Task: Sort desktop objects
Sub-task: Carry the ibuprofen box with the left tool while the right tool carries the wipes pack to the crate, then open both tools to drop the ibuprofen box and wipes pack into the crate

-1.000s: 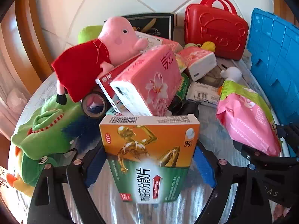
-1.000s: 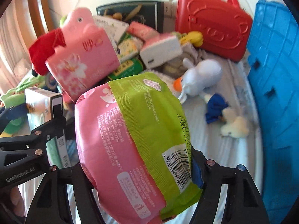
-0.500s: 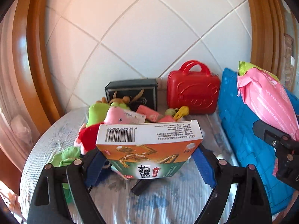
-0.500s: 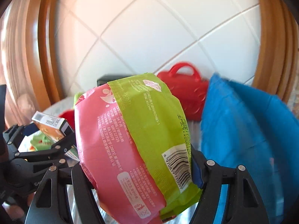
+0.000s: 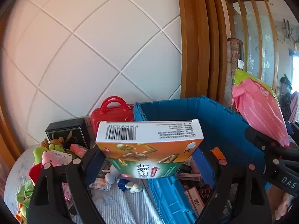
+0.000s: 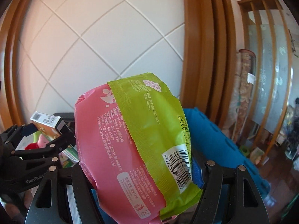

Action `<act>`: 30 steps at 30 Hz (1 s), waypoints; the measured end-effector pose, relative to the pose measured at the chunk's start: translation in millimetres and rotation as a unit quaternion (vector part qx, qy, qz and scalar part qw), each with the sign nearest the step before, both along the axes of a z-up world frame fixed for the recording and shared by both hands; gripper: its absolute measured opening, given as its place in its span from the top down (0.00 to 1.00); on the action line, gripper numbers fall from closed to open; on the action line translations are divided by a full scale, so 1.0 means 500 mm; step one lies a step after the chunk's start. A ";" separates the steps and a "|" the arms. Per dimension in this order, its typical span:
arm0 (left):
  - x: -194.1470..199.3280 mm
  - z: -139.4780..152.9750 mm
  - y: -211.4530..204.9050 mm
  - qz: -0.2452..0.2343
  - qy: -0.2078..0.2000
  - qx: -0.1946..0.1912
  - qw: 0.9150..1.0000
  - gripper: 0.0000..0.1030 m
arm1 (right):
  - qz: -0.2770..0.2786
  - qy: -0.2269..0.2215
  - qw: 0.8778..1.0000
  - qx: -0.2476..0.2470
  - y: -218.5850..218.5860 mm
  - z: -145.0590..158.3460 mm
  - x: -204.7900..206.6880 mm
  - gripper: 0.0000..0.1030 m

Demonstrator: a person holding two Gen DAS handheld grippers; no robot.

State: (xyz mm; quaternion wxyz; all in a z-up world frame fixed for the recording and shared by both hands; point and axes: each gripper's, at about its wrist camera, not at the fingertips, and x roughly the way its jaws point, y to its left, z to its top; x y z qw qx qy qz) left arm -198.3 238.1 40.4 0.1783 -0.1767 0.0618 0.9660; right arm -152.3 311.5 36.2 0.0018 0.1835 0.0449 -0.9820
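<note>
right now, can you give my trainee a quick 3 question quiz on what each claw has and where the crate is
1. True or false: the left claw grips an orange and green cardboard medicine box.
2. What does the right claw hold? A) red plastic suitcase B) pink and green plastic pack C) plush toy
3. Fill in: the open blue plastic crate already holds several small ____.

Key: 1 true; 2 B, the pink and green plastic pack; 3 boxes.

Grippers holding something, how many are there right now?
2. The left gripper clamps the orange medicine box; the right gripper clamps the pink-green pack.
</note>
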 end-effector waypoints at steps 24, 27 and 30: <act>-0.003 -0.025 0.250 -0.056 -0.103 -0.065 0.991 0.14 | -0.043 -0.027 0.999 -0.003 0.263 -0.037 -0.076 0.27; -0.006 -0.031 0.247 -0.053 -0.115 -0.067 0.990 0.14 | -0.037 -0.031 0.999 0.002 0.262 -0.038 -0.092 0.27; -0.008 -0.035 0.243 -0.052 -0.127 -0.070 0.988 0.14 | -0.035 -0.035 0.999 0.002 0.262 -0.042 -0.106 0.27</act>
